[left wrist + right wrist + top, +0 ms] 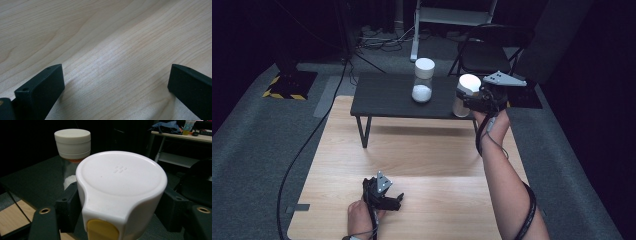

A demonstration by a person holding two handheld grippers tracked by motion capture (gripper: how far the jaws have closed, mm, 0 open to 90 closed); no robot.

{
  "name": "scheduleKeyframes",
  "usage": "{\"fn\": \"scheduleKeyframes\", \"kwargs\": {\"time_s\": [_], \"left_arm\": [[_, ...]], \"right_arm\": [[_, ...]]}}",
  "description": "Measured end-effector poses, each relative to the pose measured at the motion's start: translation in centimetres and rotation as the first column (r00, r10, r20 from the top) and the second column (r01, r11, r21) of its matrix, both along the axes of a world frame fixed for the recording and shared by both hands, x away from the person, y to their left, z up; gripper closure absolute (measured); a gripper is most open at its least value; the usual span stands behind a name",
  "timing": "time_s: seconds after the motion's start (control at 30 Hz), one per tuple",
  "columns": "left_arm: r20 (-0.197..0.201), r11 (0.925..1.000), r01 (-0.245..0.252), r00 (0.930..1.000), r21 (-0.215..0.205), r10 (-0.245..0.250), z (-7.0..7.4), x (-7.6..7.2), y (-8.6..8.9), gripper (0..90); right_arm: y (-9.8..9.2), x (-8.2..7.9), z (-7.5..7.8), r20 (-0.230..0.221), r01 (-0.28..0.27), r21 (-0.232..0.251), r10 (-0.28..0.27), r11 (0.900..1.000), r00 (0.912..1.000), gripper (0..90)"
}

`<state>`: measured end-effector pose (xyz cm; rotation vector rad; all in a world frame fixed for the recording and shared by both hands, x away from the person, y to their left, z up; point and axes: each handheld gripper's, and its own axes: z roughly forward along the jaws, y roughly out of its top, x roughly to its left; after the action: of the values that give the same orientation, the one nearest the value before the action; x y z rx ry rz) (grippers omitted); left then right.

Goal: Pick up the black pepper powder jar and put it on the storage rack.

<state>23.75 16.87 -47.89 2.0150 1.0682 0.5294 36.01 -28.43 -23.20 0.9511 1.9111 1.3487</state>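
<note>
High view: a light wooden table [412,165] running up the middle, a small dark bench [387,95] standing across its far end. On the bench, near its middle, a clear jar [423,80] with a white cap and white powder settled at the bottom. At the bench's right end, a second container [464,95] with a white lid, pinched at lid height by the right gripper [473,98], grey three-cornered plate on top, forearm reaching up from the lower right with a black cable along it. Whether the container's base rests on the bench or hangs just above it cannot be told. Left gripper [398,199] low on the table near the front edge, held in a hand, well apart from both jars, jaws pointing right.

Left gripper view: two black jaws spread wide at the bottom corners, bare pale wood grain between them, nothing gripped.

Right gripper view: the white lid [121,173] close up, round with a flat tab toward the camera and a yellow patch [102,230] below the tab. Black jaws pressed against the lid's left and right sides, clamped firmly on the container. Behind and to the left, the clear jar [72,145] with its cream cap, standing on the dark bench top [35,182], close beside the held container but not touching as far as can be seen.
</note>
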Motion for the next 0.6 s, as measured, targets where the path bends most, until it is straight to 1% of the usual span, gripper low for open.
{"fn": "scheduleKeyframes", "kwargs": {"time_s": [0.1,0.27,0.47,0.6], "left_arm": [[0.000,1.0000,0.000,1.0000,0.000,0.000,0.0,0.0,0.0,0.3],[0.000,1.0000,0.001,1.0000,0.001,-0.001,0.0,0.0,0.0,0.3],[-0.001,1.0000,0.002,1.0000,0.001,-0.002,0.0,0.0,0.0,0.3],[-0.001,1.0000,0.002,1.0000,0.001,-0.002,0.0,0.1,0.0,0.3]], "right_arm": [[0.4,0.9,0.0,-0.005,0.005,0.003,-0.005,1.000,1.0000,29.7],[1.5,2.2,0.1,-0.008,0.007,-0.009,-0.007,1.000,0.9999,29.8],[2.6,3.6,0.2,-0.004,0.002,-0.003,-0.002,1.000,1.0000,29.7],[3.2,4.6,0.2,-0.001,0.009,0.002,-0.009,1.000,1.0000,29.7]]}}
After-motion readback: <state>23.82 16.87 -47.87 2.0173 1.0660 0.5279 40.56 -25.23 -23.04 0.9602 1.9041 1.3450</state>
